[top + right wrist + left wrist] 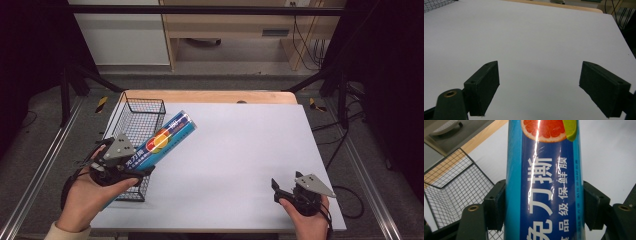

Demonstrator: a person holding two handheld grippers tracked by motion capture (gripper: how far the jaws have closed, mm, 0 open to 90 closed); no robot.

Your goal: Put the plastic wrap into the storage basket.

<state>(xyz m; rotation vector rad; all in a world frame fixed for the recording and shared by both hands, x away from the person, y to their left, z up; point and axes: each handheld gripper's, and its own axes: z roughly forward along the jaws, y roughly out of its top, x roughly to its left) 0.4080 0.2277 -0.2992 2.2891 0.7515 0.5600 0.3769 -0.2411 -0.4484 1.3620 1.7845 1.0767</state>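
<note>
Your left gripper [119, 159] clamps the blue box [161, 140], its long axis slanting up-right beside the wire basket [129, 137]; your right gripper [290, 191], jaws apart, rests far across the tabletop [240, 150].

- The blue box [544, 182] carries large white Chinese characters, "免刀撕", running along its length below the grapefruit picture.
- Beside them stands smaller white text, "保鲜膜", with "品级" lower down.
- Fine print along the box edge is too small to read.
</note>
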